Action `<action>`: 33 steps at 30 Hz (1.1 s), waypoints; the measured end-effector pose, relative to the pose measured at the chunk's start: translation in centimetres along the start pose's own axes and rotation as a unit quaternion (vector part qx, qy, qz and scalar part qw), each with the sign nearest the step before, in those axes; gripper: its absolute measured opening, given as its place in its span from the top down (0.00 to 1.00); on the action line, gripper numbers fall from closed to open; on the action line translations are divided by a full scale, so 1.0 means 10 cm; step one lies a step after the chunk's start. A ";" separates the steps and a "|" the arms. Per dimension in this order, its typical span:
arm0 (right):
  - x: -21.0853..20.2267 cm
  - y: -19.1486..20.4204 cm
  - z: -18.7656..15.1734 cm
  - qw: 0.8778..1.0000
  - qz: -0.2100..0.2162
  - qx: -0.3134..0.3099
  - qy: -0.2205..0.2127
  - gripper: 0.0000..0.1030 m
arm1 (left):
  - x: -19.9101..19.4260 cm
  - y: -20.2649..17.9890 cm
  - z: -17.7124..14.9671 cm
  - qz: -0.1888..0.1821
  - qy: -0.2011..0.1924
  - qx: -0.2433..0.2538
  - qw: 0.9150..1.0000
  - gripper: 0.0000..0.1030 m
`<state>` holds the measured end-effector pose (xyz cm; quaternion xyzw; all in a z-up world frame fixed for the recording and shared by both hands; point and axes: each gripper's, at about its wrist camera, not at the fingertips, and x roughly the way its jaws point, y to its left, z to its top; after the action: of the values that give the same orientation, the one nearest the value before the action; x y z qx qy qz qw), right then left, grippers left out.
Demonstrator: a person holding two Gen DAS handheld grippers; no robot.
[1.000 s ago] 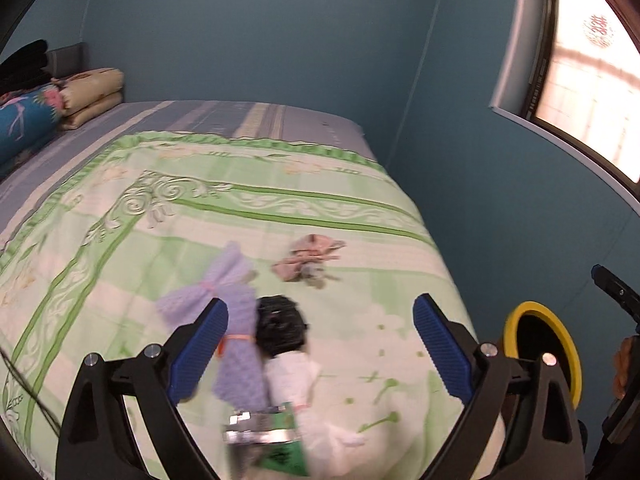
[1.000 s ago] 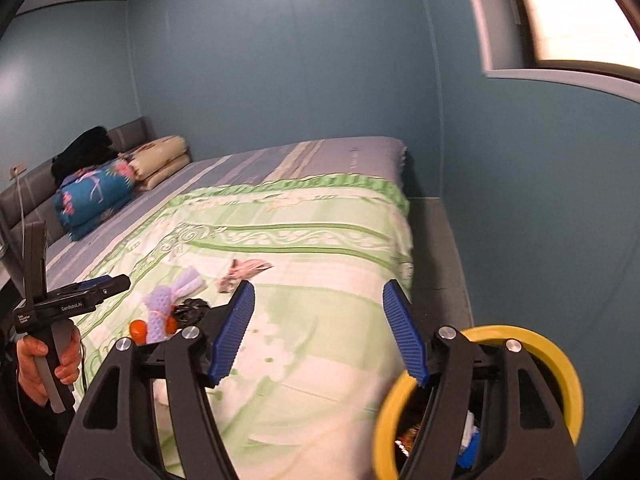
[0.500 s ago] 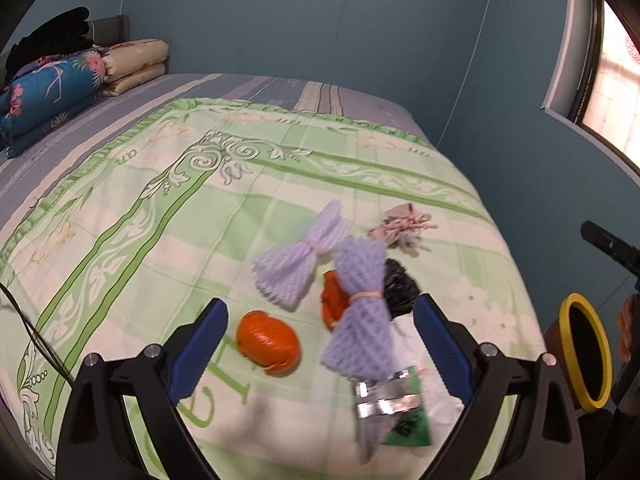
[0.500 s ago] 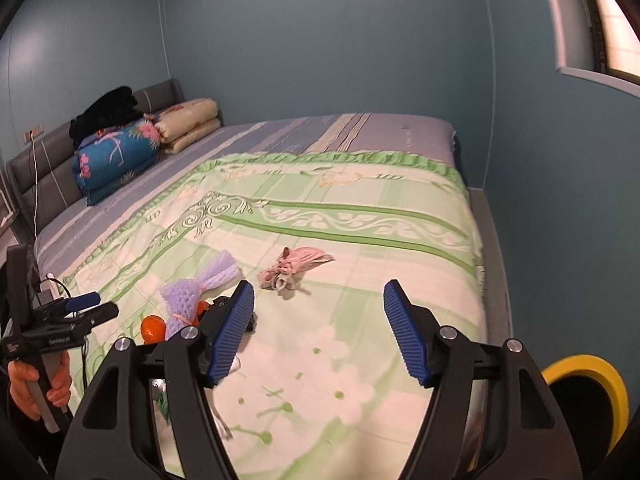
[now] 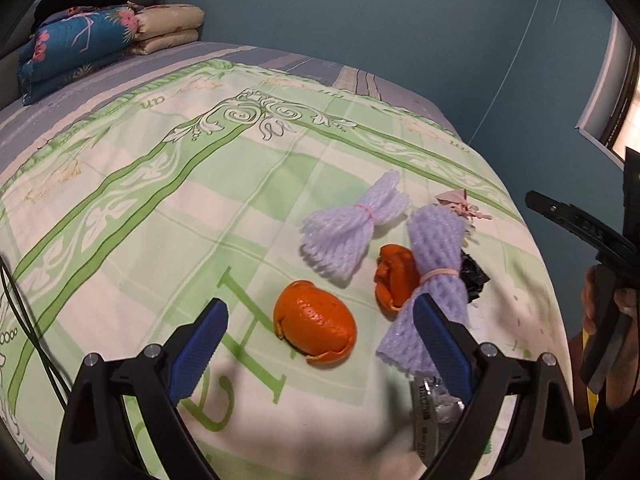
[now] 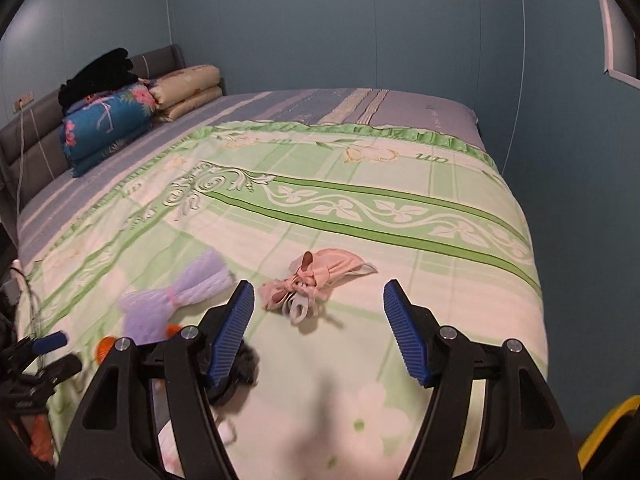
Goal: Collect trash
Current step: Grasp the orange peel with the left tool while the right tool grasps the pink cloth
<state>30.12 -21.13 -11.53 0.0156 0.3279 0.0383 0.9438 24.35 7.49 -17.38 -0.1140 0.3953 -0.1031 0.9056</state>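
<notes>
On the bed's quilt (image 5: pixel 160 208), my left gripper (image 5: pixel 320 344) has dropped over the orange peel (image 5: pixel 316 326); both grippers gape empty, right gripper (image 6: pixel 320 332) nearing the pink mask (image 6: pixel 320 276).

Your bed (image 6: pixel 460 216), green-and-white leafy quilt over a striped sheet, with junk scattered near the foot.

On the quilt you've got two orange peels (image 5: pixel 316 326) (image 5: pixel 394 280), two purple foam fruit nets (image 5: pixel 352 226) (image 5: pixel 434 276) tied in the middle, a crumpled pink mask (image 6: pixel 316 280), a black wad (image 5: pixel 474 276) and a foil wrapper (image 5: pixel 434 404). Folded blankets (image 6: pixel 106 128) sit stacked up by the headboard.
</notes>
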 end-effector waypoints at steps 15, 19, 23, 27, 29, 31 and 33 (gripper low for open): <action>0.86 0.16 -0.04 0.998 -0.037 -0.030 0.034 0.38 | 0.36 -0.12 -0.05 0.032 0.023 0.039 0.998 0.17; 1.02 0.14 -0.06 0.998 -0.039 -0.026 0.046 0.38 | 0.42 -0.12 -0.05 0.030 0.034 0.036 0.998 0.24; 1.15 0.16 -0.06 0.997 -0.035 -0.023 0.059 0.44 | 0.53 -0.14 -0.12 0.036 0.053 0.043 0.997 0.34; 1.24 0.17 -0.04 0.997 -0.022 -0.009 0.072 0.61 | 0.56 -0.17 -0.15 0.051 0.051 0.057 0.996 0.48; 1.26 0.20 -0.04 0.997 -0.020 -0.009 0.073 0.71 | 0.56 -0.14 -0.14 0.047 0.053 0.051 0.996 0.49; 1.27 0.22 -0.04 0.997 -0.022 -0.009 0.077 0.77 | 0.56 -0.13 -0.13 0.044 0.053 0.048 0.996 0.53; 1.25 0.24 -0.03 0.997 -0.022 -0.007 0.077 0.82 | 0.54 -0.12 -0.13 0.039 0.053 0.047 0.997 0.54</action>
<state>39.56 -17.74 -19.37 -0.0011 0.4000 0.0214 0.9163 26.88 4.66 -21.60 -0.0503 0.4415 -0.0920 0.8911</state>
